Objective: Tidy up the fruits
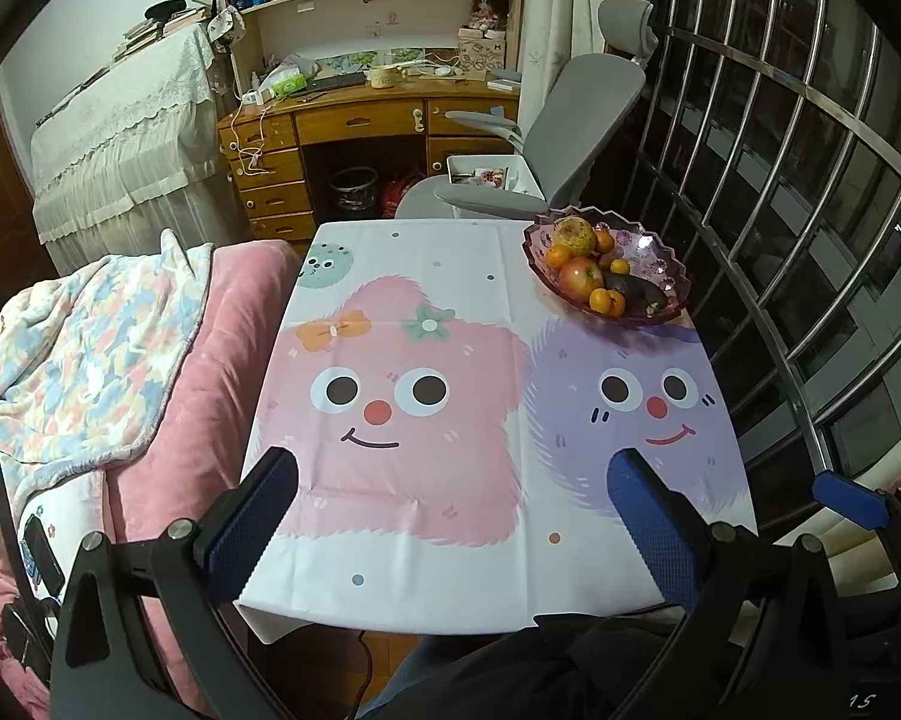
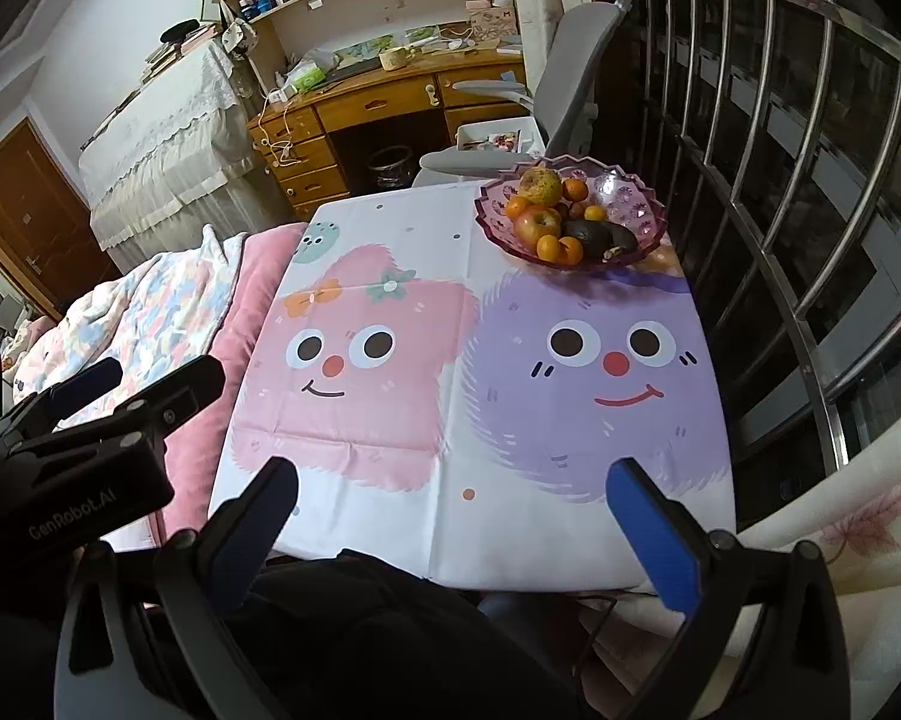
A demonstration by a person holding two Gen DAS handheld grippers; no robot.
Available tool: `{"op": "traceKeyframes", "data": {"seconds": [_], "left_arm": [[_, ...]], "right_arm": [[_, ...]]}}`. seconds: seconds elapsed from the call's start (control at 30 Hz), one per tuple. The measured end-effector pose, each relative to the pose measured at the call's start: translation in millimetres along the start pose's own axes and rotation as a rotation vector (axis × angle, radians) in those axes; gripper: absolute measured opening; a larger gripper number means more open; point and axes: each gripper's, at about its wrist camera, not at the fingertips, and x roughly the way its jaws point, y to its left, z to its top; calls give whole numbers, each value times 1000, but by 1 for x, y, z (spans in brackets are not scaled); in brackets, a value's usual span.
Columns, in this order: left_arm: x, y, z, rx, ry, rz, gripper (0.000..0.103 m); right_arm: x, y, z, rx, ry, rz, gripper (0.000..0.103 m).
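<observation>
Fruits, a red apple (image 1: 580, 276), small oranges (image 1: 606, 301) and a dark avocado (image 1: 635, 291), lie in a scalloped pink glass bowl (image 1: 660, 252) far ahead and right of the wide-open, empty left gripper (image 1: 450, 480) and right gripper (image 2: 450, 480) over the cartoon-cloth table (image 1: 426, 516).

glossy translucent bowl (image 1: 669, 282), smooth printed tablecloth (image 1: 450, 564)

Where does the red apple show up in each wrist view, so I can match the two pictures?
Left wrist view: the red apple lies in the pink glass bowl, upper right of centre, at the table's far right corner.
Right wrist view: the red apple is in the same bowl, upper centre-right.
Shared landmark: the purple smiling face printed on the tablecloth, just nearer than the bowl.
</observation>
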Motion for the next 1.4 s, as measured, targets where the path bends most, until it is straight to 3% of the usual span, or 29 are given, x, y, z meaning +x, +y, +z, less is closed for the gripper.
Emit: {"op": "traceKeyframes", "data": {"seconds": [1.4], "left_arm": [[8, 13, 8, 2, 20, -3, 103]], "right_arm": [[12, 8, 1, -6, 20, 2, 103]]}}
